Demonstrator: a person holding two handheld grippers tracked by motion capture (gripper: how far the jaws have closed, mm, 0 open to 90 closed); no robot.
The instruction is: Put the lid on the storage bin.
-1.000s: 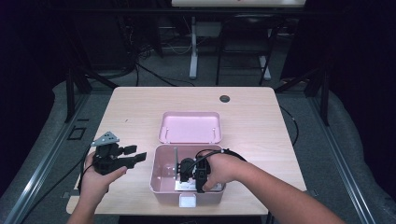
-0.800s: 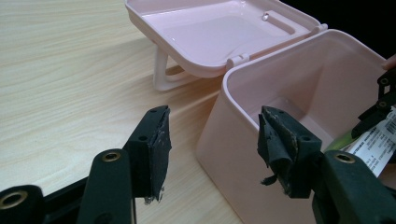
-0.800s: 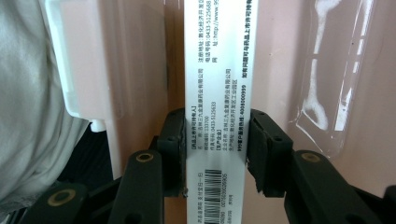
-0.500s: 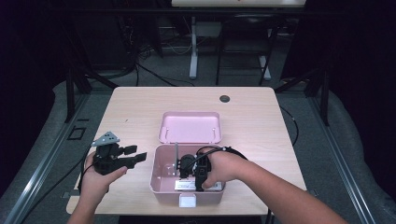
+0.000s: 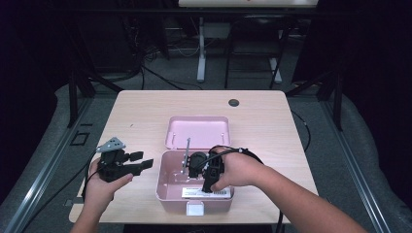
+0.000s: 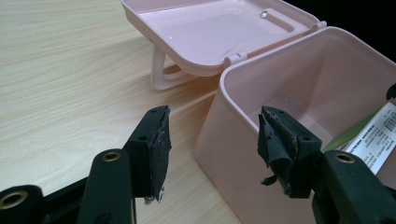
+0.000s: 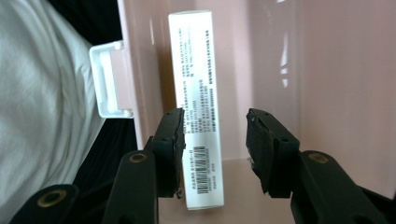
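Where the light wooden surface (image 5: 145, 121) nears the person's edge, an open pale pink plastic box (image 5: 167, 187) stands with its hinged pink lid (image 5: 197, 131) thrown back flat behind it, propped on a white handle (seen from the left claw view). Inside the box, along the near wall, lies a long white carton with printed text and a barcode (image 7: 198, 93); a green edge shows beside its label in the left claw view. A thin grey metal rod (image 5: 185, 153) leans at the rear of the box, over the hinge line. A white latch tab (image 5: 197, 208) juts from the front wall.

Right claw (image 7: 214, 154) is down inside the box, jaws parted, the carton lying by the left-hand jaw; contact cannot be told. It grips nothing.

Left claw (image 6: 212, 154) hovers beside the box's left wall, jaws wide apart and empty, straddling the box's near corner in its own view.

A small dark round disc (image 5: 233, 102) sits at the surface's far side.
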